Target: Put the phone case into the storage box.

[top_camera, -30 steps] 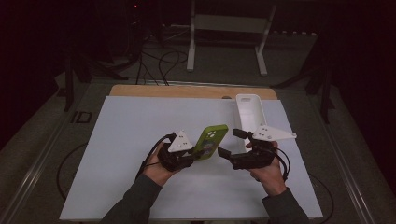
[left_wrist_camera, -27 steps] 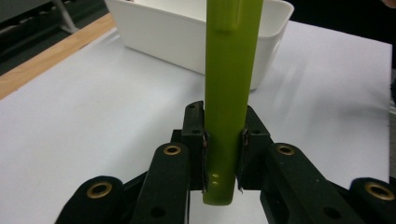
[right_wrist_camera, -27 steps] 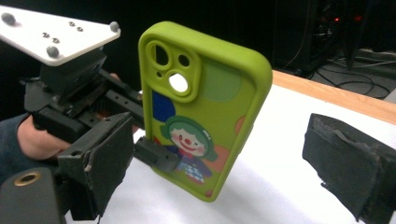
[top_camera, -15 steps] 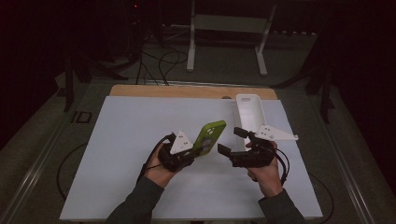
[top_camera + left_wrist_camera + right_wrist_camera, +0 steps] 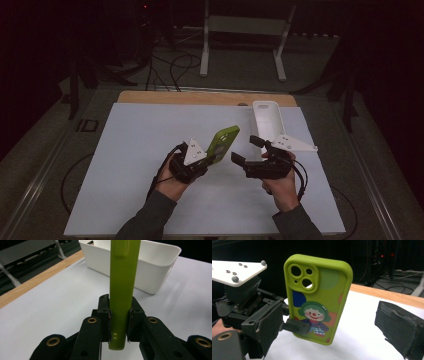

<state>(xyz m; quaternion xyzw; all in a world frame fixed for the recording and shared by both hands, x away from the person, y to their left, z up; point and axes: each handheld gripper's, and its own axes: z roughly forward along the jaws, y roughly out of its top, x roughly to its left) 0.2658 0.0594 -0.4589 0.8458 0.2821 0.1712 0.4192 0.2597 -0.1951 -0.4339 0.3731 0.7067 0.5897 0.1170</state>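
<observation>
Now | left gripper (image 5: pixel 212 159) fingers clamp green phone case (image 5: pixel 223 143), tilted | right gripper (image 5: pixel 241 161) level, fingers spread, empty.

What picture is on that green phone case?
A cartoon clown with green hair, on the lime-green rubbery phone case; the right gripper view shows it best.

I see a lime-green phone case (image 5: pixel 319 297) printed with a cartoon clown: green hair, red nose, white face, with blue, orange and pale green patches around it. The fingers (image 5: pixel 103 315) holding it are black with brass-coloured rivets. The bin (image 5: pixel 150 267) is white, and the worktop (image 5: pixel 140 145) is white with a wood-coloured far edge.
</observation>
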